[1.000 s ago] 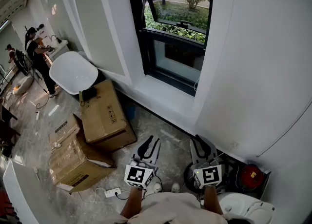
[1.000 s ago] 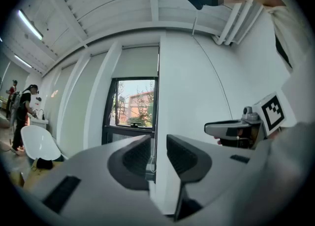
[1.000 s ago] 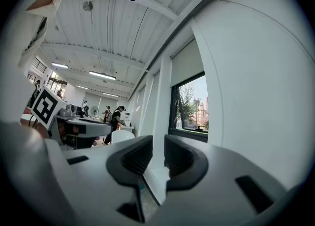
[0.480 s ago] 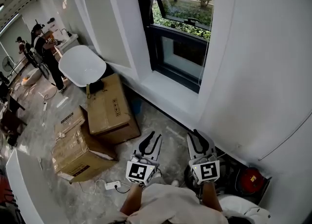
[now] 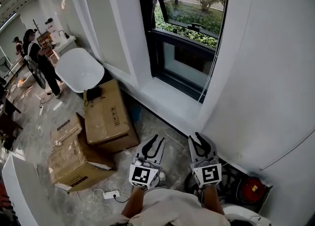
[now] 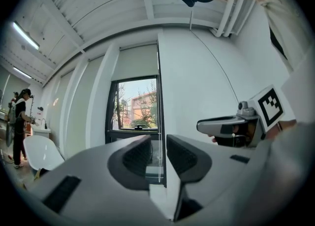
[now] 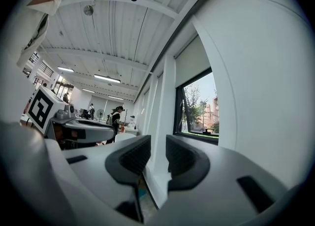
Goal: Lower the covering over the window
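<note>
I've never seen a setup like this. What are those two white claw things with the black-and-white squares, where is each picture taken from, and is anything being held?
No robot here: a person carries a hand-held gripper in each hand, the left hand-held gripper and the right hand-held gripper. The patterned cubes are part of them. The head view comes from a camera on the person's head, looking down; the other two views come from cameras riding on each gripper, looking along its jaws. Ahead is a window whose blind is partly lowered, with a pull cord beside it. Cardboard boxes sit on the floor. Both pairs of jaws stand apart with nothing held; the right ones have just been opening.
</note>
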Tool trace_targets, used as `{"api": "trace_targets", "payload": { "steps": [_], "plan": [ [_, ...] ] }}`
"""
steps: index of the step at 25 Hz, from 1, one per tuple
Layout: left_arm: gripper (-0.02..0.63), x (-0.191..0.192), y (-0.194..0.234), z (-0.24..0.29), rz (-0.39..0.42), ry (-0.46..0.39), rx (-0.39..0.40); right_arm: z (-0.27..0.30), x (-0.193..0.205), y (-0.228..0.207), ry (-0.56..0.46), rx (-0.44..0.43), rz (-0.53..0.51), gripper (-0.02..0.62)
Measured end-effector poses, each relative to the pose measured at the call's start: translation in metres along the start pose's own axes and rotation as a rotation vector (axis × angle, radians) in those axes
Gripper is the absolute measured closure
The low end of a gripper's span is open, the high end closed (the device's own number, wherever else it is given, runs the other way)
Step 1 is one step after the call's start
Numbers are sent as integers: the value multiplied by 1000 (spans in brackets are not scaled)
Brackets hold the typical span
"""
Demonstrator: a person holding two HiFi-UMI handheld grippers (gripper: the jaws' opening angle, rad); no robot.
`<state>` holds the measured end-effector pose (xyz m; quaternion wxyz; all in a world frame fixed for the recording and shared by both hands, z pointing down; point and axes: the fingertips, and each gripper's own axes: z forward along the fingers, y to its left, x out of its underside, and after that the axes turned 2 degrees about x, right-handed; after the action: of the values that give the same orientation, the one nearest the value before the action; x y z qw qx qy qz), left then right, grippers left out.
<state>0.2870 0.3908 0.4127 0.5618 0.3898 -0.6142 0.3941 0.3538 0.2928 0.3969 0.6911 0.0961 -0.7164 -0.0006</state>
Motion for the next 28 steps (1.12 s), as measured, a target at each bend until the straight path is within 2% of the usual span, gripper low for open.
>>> {"api": "trace_targets", "payload": {
  "steps": [15, 28],
  "plan": [
    [500, 13, 97, 80, 3, -10, 53, 113, 21, -23, 57, 78, -16, 516],
    [502, 29, 141, 127, -9, -7, 122, 170, 40, -35, 89, 148, -24, 517]
  ]
}}
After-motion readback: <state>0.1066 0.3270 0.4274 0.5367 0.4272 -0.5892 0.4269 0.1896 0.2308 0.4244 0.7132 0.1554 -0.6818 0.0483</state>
